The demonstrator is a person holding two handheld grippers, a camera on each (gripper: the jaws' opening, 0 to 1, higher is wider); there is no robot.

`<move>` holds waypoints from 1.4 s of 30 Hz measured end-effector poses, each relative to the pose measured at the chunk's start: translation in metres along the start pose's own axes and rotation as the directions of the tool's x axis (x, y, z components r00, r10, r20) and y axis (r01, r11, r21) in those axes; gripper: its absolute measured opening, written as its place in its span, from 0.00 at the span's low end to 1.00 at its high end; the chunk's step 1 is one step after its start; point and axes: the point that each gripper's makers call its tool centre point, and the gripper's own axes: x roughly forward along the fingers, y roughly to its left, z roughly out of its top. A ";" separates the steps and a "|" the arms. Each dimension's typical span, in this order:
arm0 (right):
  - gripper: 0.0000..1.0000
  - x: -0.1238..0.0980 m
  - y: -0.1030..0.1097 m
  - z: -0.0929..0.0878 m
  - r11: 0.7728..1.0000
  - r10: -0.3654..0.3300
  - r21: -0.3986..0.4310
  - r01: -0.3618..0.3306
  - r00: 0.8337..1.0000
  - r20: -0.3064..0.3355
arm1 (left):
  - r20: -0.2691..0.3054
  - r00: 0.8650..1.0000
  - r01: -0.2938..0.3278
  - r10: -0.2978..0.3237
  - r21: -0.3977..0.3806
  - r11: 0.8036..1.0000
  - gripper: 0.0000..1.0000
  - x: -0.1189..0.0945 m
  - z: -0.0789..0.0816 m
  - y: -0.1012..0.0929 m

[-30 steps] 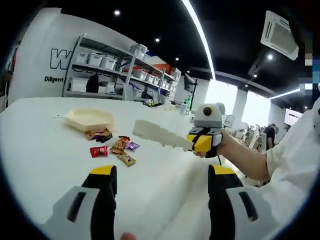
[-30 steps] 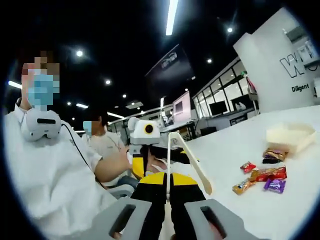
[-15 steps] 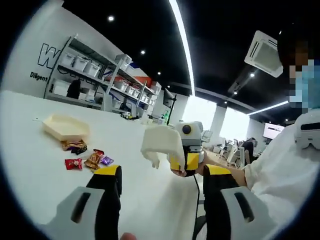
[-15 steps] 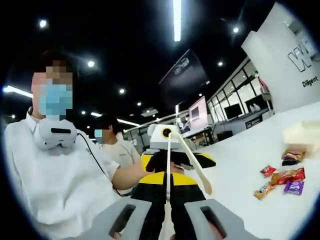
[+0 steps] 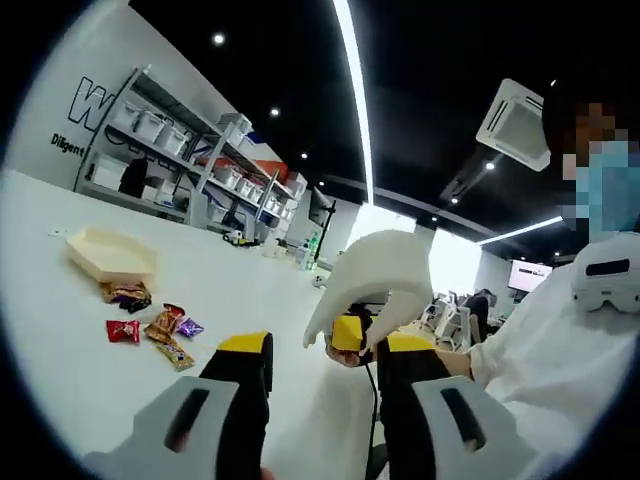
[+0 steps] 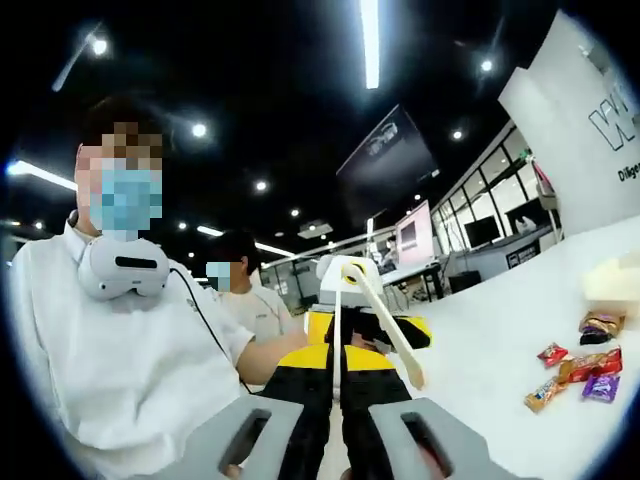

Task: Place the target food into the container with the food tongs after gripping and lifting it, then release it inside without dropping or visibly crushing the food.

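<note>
Cream plastic food tongs [image 6: 372, 310] rise from my right gripper [image 6: 338, 356], which is shut on them; one arm stands straight up and the other slants down to the right. In the left gripper view the same tongs [image 5: 378, 272] loom large, right above the gap of my left gripper [image 5: 325, 346], which is open and holds nothing. The right gripper's yellow jaws [image 5: 352, 332] sit just beyond that gap. Several wrapped candies [image 5: 150, 326] lie on the white table, with a cream hexagonal container [image 5: 104, 254] behind them. The candies [image 6: 580, 368] and the container [image 6: 616, 278] also show at the right edge.
A person in white with a headset around the neck stands close behind the grippers [image 6: 120, 330]. The white table [image 5: 60, 370] stretches left. Shelves with bins [image 5: 190, 150] line the far wall. Another person [image 6: 240, 290] sits further back.
The right gripper with the tongs has come closer to the left gripper's gap, and the tongs now point up. The left jaws stand closer together. Both views have tilted upward.
</note>
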 end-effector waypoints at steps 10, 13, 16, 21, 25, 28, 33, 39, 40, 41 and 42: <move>0.00 -0.001 0.000 0.000 1.000 0.004 0.019 -0.004 1.000 0.007 | 0.010 0.999 0.045 -0.045 -0.005 0.999 0.27 0.002 0.000 -0.009; 0.00 -0.002 -0.001 0.001 1.000 0.009 0.024 -0.009 1.000 0.012 | 0.011 0.999 0.050 -0.050 -0.005 0.999 0.28 0.002 0.001 -0.010; 0.00 -0.003 -0.002 0.003 1.000 0.014 0.028 -0.014 1.000 0.015 | 0.014 0.998 0.055 -0.055 -0.008 0.998 0.28 0.003 0.003 -0.010; 0.00 0.000 -0.001 0.001 0.999 0.026 0.024 -0.026 1.000 0.003 | 0.013 0.997 0.071 -0.071 -0.020 0.997 0.30 0.006 0.003 -0.014; 0.00 0.000 0.000 0.004 0.999 0.033 0.017 -0.033 0.999 0.018 | 0.029 0.997 0.075 -0.075 -0.002 0.997 0.30 0.006 0.007 -0.015; 0.00 0.000 -0.002 0.003 0.999 0.026 0.024 -0.026 1.000 0.014 | 0.020 0.997 0.074 -0.074 -0.006 0.997 0.28 0.006 0.006 -0.014; 0.00 0.000 -0.002 0.005 0.999 0.025 -0.021 -0.024 0.999 0.038 | 0.039 0.997 0.072 -0.072 0.015 0.997 0.25 0.005 0.009 -0.013; 0.00 -0.016 0.001 0.016 0.998 0.022 -0.062 -0.016 0.995 0.093 | 0.072 0.994 0.086 -0.083 -0.044 0.995 0.24 -0.003 0.014 -0.010; 0.00 -0.018 -0.001 0.016 0.998 0.011 -0.059 -0.006 0.996 0.093 | 0.067 0.995 0.080 -0.078 -0.036 0.996 0.24 -0.003 0.014 -0.009; 0.00 -0.019 -0.001 0.016 0.998 0.007 -0.058 -0.001 0.995 0.095 | 0.063 0.995 0.078 -0.076 -0.029 0.997 0.24 -0.003 0.013 -0.009; 0.00 -0.020 -0.001 0.016 0.998 0.002 -0.056 0.004 0.995 0.097 | 0.058 0.996 0.072 -0.071 -0.021 0.997 0.24 -0.003 0.013 -0.008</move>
